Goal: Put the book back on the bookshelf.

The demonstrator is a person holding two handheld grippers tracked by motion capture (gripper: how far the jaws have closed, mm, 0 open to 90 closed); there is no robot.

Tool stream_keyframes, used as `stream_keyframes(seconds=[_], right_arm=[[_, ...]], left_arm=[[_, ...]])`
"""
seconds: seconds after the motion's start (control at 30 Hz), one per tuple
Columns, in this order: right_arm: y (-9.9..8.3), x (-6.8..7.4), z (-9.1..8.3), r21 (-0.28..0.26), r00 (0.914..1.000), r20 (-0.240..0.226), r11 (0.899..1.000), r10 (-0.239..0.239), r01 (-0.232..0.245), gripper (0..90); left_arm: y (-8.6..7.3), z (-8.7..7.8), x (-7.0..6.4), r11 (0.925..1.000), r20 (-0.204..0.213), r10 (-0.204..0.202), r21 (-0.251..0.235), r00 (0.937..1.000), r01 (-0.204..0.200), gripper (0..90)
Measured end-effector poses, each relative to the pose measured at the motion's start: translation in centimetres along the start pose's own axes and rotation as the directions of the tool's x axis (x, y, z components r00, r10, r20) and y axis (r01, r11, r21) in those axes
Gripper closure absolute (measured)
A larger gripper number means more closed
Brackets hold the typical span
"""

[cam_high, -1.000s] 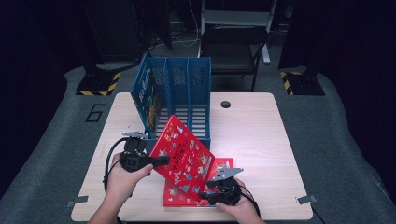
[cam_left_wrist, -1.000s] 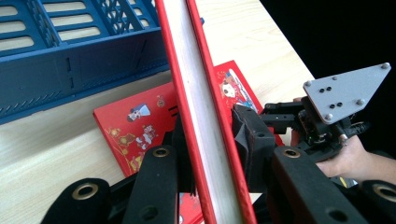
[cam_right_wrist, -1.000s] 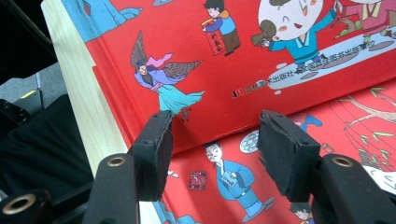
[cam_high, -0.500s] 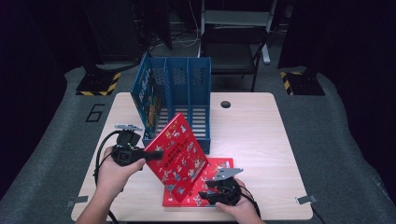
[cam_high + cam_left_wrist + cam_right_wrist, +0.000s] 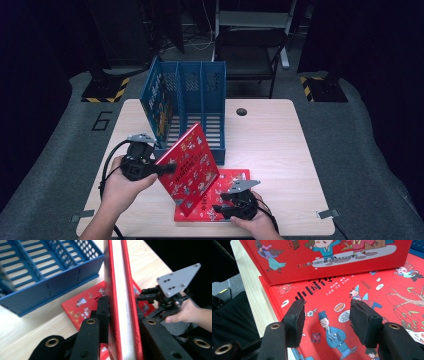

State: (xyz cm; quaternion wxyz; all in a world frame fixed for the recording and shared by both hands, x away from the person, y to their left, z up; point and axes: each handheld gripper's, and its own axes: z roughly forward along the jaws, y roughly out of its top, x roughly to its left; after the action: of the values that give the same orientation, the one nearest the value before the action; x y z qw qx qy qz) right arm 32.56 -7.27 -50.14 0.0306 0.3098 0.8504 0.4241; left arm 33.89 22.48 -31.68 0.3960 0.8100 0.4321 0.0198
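Note:
My left gripper (image 5: 169,167) is shut on the left edge of a red picture book (image 5: 192,170), holding it steeply tilted with its lower corner on a second red book (image 5: 234,181) that lies flat on the table. In the left gripper view the held book (image 5: 120,290) runs edge-on between the jaws of that gripper (image 5: 122,317). My right gripper (image 5: 224,209) rests open at the flat book's near edge; in the right gripper view its gripper (image 5: 325,315) hovers just over the flat cover (image 5: 367,297), with the raised book (image 5: 324,257) beyond. A blue file rack (image 5: 192,102) stands behind.
The rack's open slots (image 5: 45,267) face the books, close to the raised book's top. Bare wooden table (image 5: 270,135) stretches to the right, with a round cable hole (image 5: 242,111). The other hand's gripper (image 5: 167,297) is near in the left gripper view. A chair (image 5: 247,55) stands beyond the table.
The left gripper has raised the held book from a shallow lean to a steeper tilt, moving slightly up and left. The right gripper has stayed on the flat book.

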Motion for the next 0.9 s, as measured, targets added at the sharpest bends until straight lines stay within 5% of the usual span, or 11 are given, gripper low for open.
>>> stream_keyframes(seconds=[0.17, 0.43, 0.53, 0.9], right_arm=[[0.1, 0.1, 0.1, -0.002, 1.0, 0.007, 1.0, 0.007, -0.007, 45.7], [0.1, 0.1, 0.1, -0.002, 1.0, 0.003, 1.0, 0.005, -0.005, 45.6], [0.0, 0.1, 0.1, -0.003, 1.0, 0.005, 1.0, 0.004, -0.004, 45.5], [0.0, 0.2, 0.2, -0.005, 1.0, 0.007, 1.0, 0.0, 0.0, 45.5]], left_arm=[[0.7, 0.6, -0.4, 0.9999, 0.014, 0.014, 0.008, 0.9998, -0.014, 72.7], [1.4, 1.8, -0.2, 0.999, -0.043, 0.031, 0.034, 0.9986, -0.029, 72.1], [1.4, 2.1, -0.2, 0.9992, -0.039, 0.012, 0.038, 0.9992, -0.011, 72.2], [1.3, 2.6, -0.6, 0.9976, -0.067, 0.05, 0.052, 0.9965, -0.046, 72.4]])
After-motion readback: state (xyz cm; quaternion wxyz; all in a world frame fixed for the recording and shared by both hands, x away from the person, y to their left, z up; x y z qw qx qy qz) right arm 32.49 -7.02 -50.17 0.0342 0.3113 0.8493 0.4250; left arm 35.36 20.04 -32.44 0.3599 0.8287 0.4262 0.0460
